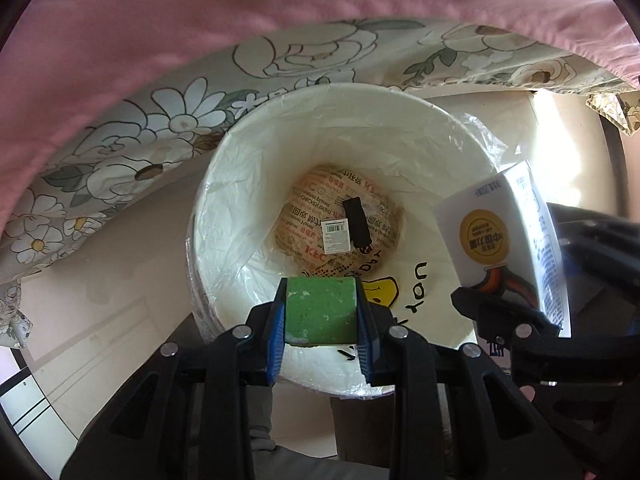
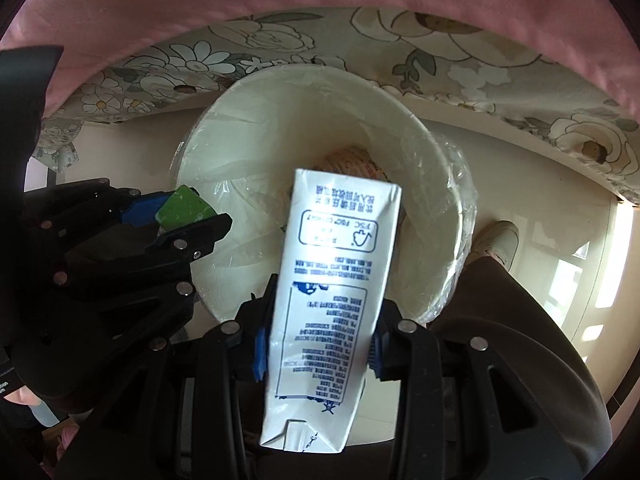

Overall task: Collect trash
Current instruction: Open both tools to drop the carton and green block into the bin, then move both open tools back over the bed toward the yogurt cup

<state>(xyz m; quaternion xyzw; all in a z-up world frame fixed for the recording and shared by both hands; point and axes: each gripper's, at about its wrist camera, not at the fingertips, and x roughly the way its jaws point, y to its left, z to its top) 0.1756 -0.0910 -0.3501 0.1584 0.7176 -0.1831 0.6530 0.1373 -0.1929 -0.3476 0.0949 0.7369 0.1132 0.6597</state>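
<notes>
A white trash bin point(image 1: 404, 120) lined with clear plastic stands on the floor below both grippers; a printed paper food wrapper point(image 1: 308, 216) and a black strip lie at its bottom. My left gripper point(image 1: 321, 312) is shut on a green sponge block point(image 1: 321, 310), held over the bin's near rim. My right gripper point(image 2: 318, 344) is shut on a white milk carton point(image 2: 332, 280) with blue print, which points over the bin point(image 2: 248, 128) mouth. In the left wrist view the carton point(image 1: 496, 240) hangs at the right of the bin. In the right wrist view the sponge point(image 2: 185, 208) shows at left.
A floral tablecloth point(image 1: 120, 152) and pink cloth point(image 1: 280, 0) hang right behind the bin. Pale floor point(image 1: 112, 280) surrounds it. A person's shoe point(image 2: 498, 244) and dark trouser leg stand right of the bin. Bright sunlight falls on the floor at far right.
</notes>
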